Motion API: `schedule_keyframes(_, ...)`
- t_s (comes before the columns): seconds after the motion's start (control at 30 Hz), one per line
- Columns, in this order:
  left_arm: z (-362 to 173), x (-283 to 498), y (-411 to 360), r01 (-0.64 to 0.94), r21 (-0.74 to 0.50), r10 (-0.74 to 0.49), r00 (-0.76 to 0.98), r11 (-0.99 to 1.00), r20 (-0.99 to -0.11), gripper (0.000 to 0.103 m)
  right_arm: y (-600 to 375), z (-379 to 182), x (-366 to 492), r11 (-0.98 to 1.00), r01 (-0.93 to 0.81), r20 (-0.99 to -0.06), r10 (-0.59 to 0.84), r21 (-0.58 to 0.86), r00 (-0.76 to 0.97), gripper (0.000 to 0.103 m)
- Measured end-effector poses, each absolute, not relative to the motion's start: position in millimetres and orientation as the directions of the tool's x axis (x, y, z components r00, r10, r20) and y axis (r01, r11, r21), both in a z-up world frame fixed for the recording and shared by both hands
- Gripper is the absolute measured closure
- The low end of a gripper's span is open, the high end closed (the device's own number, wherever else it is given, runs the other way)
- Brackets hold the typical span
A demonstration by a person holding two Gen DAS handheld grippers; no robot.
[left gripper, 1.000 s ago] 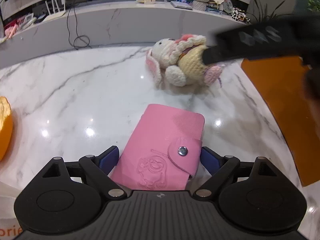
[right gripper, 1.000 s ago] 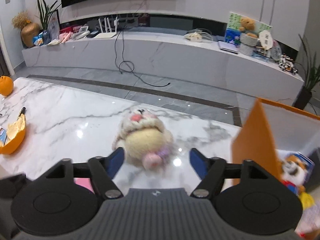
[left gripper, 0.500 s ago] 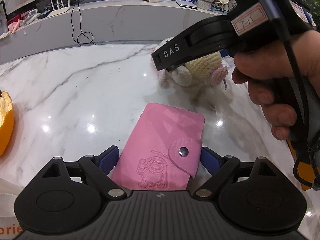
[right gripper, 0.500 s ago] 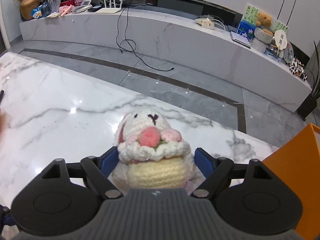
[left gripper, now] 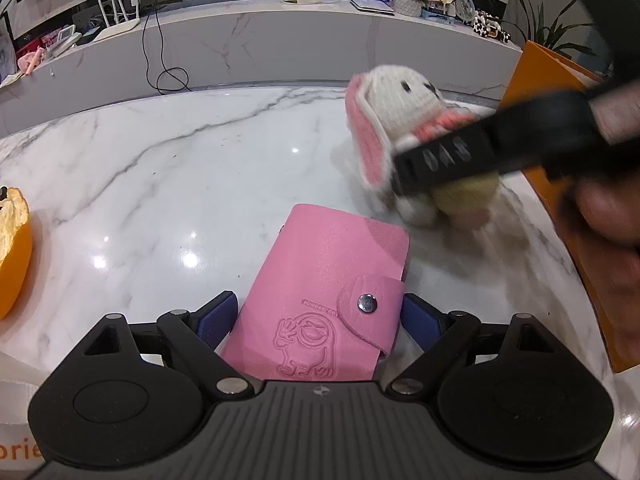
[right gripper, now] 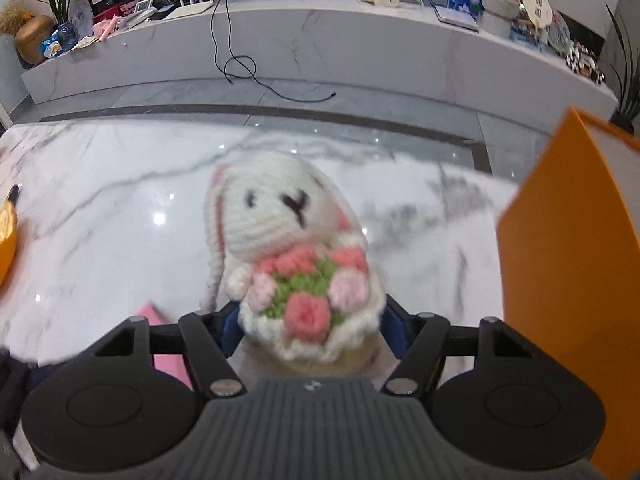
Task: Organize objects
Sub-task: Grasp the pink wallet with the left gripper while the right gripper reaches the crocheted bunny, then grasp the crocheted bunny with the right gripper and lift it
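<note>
A pink snap wallet with an embossed cartoon lies on the marble table, between the blue pads of my left gripper, which is shut on it. My right gripper is shut on a white crocheted bunny that holds a pink and green bouquet; the bunny is upright and raised off the table. In the left wrist view the bunny sits right of the wallet with the right gripper's black finger across it. A corner of the wallet shows at lower left in the right wrist view.
An orange box stands open at the table's right edge; it also shows in the left wrist view. A peeled orange lies at the far left. A long marble shelf with cables and clutter runs behind.
My right gripper closed on the bunny and lifted it upright, toward the orange box. My left gripper stayed on the wallet.
</note>
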State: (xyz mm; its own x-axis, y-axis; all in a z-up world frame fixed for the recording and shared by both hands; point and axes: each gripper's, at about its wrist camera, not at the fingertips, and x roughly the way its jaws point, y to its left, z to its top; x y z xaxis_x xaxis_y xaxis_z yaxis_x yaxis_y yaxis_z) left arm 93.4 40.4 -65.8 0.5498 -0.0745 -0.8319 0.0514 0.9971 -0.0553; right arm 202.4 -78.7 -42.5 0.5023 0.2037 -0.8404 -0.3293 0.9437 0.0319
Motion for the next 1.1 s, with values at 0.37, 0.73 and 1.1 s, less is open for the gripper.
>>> schedule_keyframes(0.37, -66, 91, 38, 0.062, -0.044, -0.071, 0.542, 0.997, -0.838, 0.000, -92, -38, 160, 0.944, -0.326, -0.862, 0.207, 0.052, 0.462, 0.046)
schedule_keyframes(0.73, -65, 88, 35, 0.067, -0.035, -0.066, 0.540, 0.997, -0.839, 0.000, -135, 13, 111, 0.952, -0.284, -0.797, 0.255, 0.110, 0.547, 0.046)
schedule_keyframes(1.1, -66, 87, 33, 0.058, -0.027, -0.054, 0.550, 0.998, -0.834, 0.001, -189, 67, 89, 0.970, -0.220, -0.649, 0.235, 0.106, 0.723, 0.046)
